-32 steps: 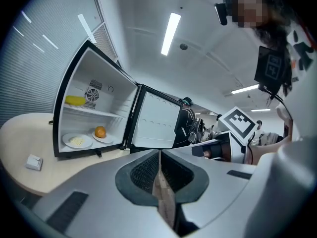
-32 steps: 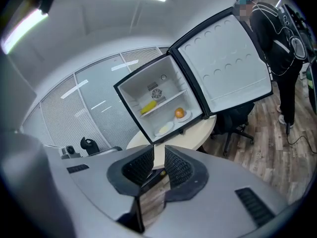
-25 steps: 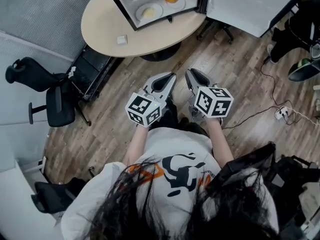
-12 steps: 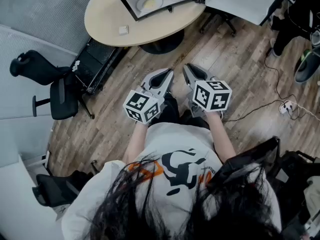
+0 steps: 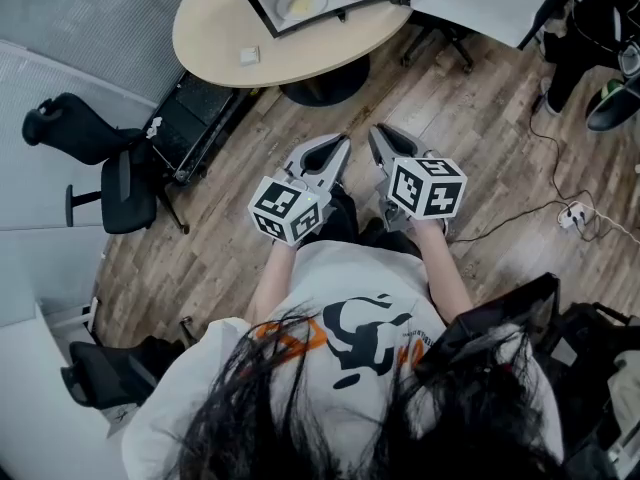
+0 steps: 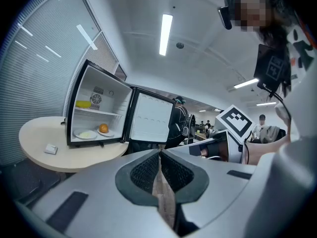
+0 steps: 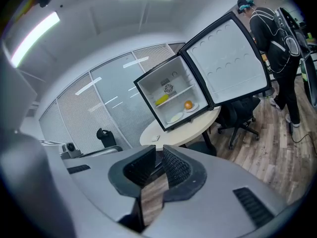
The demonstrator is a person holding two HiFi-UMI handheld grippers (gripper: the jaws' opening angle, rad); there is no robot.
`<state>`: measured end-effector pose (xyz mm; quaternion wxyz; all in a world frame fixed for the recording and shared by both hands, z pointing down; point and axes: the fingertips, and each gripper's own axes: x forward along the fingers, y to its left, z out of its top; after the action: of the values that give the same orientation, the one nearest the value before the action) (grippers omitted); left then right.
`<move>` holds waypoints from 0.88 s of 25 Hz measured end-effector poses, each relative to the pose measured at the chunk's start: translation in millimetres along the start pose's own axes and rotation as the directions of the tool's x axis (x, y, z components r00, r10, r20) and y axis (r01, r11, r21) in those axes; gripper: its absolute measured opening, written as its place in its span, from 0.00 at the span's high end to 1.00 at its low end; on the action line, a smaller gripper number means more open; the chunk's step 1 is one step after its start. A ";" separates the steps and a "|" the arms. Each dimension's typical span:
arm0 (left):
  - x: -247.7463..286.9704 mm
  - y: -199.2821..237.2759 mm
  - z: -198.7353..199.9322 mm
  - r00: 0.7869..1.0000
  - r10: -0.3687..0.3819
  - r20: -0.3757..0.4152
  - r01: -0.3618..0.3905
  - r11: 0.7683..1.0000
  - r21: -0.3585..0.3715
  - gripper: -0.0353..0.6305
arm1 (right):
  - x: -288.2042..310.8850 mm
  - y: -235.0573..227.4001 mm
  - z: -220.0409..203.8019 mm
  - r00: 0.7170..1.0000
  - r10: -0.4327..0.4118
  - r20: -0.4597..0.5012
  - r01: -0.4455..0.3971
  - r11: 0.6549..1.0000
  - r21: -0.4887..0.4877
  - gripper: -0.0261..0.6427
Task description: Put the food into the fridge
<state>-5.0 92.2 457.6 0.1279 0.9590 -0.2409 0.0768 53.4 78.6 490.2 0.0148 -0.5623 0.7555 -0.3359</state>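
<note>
A small black fridge (image 5: 262,20) stands open on the round table (image 5: 230,28), its door (image 7: 228,63) swung wide. Inside are a banana (image 7: 162,99) on the shelf, an orange (image 7: 188,104) on a plate and a pale plate of food (image 5: 302,5). Both grippers hover side by side over the floor, close to my body and well short of the table. My left gripper (image 5: 343,143) is shut and empty, its pads (image 6: 148,170) meeting at the tip. My right gripper (image 5: 378,133) holds nothing; only a narrow slit stays between its pads (image 7: 176,167).
A small white item (image 5: 248,56) lies on the table. A black office chair (image 5: 100,178) stands at the left. Cables and a power strip (image 5: 575,213) lie on the wood floor at the right. A person in black (image 7: 270,38) stands beside the fridge door.
The table and fridge have slid toward the top of the head view. Both grippers stay together in front of my body, hardly shifted.
</note>
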 end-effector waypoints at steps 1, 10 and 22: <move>-0.7 -0.6 -0.2 1.000 -0.001 -0.003 0.001 1.000 0.002 0.93 | 0.1 0.7 0.1 1.000 0.001 0.000 -0.001 1.000 -0.001 0.88; 0.7 -2.2 -3.6 1.000 -0.017 -0.019 0.017 1.000 0.007 0.93 | 6.4 2.7 1.8 1.000 0.002 0.003 -0.002 1.000 0.002 0.88; 4.2 28.9 6.3 1.000 0.020 0.000 -0.020 1.000 -0.004 0.93 | 27.9 -0.2 13.6 1.000 0.001 -0.010 -0.001 1.000 0.000 0.89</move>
<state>-14.7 63.9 458.4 0.1292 0.9563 -0.2505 0.0776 48.7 47.9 489.7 0.0113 -0.5603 0.7558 -0.3386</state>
